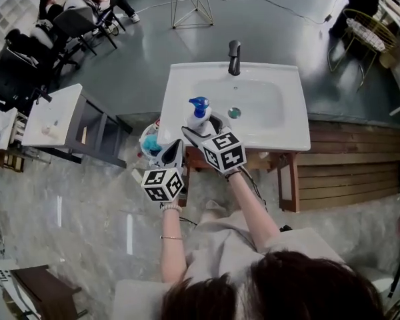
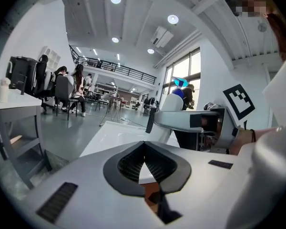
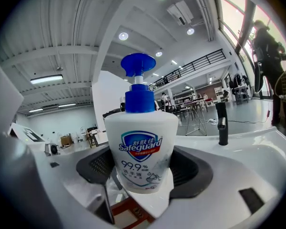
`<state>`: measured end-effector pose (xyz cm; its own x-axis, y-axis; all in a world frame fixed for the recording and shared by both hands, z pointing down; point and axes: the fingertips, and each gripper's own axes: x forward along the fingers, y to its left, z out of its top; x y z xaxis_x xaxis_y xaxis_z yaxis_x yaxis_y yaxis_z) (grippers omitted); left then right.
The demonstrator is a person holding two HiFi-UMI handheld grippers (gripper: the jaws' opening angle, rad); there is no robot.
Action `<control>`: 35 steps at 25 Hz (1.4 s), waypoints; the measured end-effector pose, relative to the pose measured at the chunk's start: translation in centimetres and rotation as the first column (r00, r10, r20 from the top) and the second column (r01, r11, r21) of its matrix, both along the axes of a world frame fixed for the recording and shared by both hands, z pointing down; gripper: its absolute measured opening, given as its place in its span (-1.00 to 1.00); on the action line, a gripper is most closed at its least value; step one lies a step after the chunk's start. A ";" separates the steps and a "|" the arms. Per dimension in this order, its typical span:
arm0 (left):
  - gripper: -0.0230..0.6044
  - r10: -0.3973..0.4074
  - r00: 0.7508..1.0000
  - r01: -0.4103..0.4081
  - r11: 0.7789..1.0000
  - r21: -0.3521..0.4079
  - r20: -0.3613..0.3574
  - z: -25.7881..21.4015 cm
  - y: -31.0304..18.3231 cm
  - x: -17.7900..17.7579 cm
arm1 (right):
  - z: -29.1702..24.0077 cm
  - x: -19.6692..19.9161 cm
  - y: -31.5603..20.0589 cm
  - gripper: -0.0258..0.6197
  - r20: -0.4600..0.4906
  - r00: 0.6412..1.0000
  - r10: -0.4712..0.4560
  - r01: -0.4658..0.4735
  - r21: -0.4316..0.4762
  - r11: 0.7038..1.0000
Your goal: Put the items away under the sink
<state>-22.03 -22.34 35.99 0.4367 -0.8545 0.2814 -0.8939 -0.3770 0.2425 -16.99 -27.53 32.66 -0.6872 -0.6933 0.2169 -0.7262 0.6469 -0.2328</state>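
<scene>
A pump bottle of hand soap is held upright in the right gripper, at the front left corner of the sink. Whether its base is lifted off the rim cannot be told. The right jaws are opened only to the bottle's width and are closed on the lower body, below the printed label, with ribbed black pads pressed to either side. The left gripper is seen with its jaws brought together at the tips and nothing between them; it is held just beside the right one, in front of the sink. The bottle is made of smooth white plastic, round and slightly tapered, with a blue pump head and collar on top. It is judged light to moderate in weight depending on fill, and stiff enough, though some give under a hard squeeze is likely. The glossy wall is probably slippery, so a low-to-middle body grip is preferred; the pump neck is best avoided, since it could depress or twist. The sink is glossy white, with a black faucet at the back. A reddish wooden frame is visible beneath it, where the bottle is presumably meant to be stowed.
</scene>
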 end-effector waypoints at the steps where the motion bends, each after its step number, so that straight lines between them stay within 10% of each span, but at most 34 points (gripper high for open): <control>1: -0.93 -0.012 1.000 0.012 1.000 -0.009 -0.002 0.3 0.4 0.6 | 0.0 0.7 0.4 0.19 -0.002 1.000 -0.006 0.006 -0.002 1.000; 15: -0.93 -0.095 0.995 0.095 0.995 0.021 0.026 -0.5 7.5 8.1 | -0.1 7.2 6.2 0.19 0.020 0.996 -0.087 0.088 -0.023 0.996; 35: -0.93 -0.116 0.993 0.116 0.993 -0.011 0.039 0.5 14.8 8.3 | 0.6 8.9 11.9 0.19 0.040 0.998 -0.053 0.055 -0.050 0.997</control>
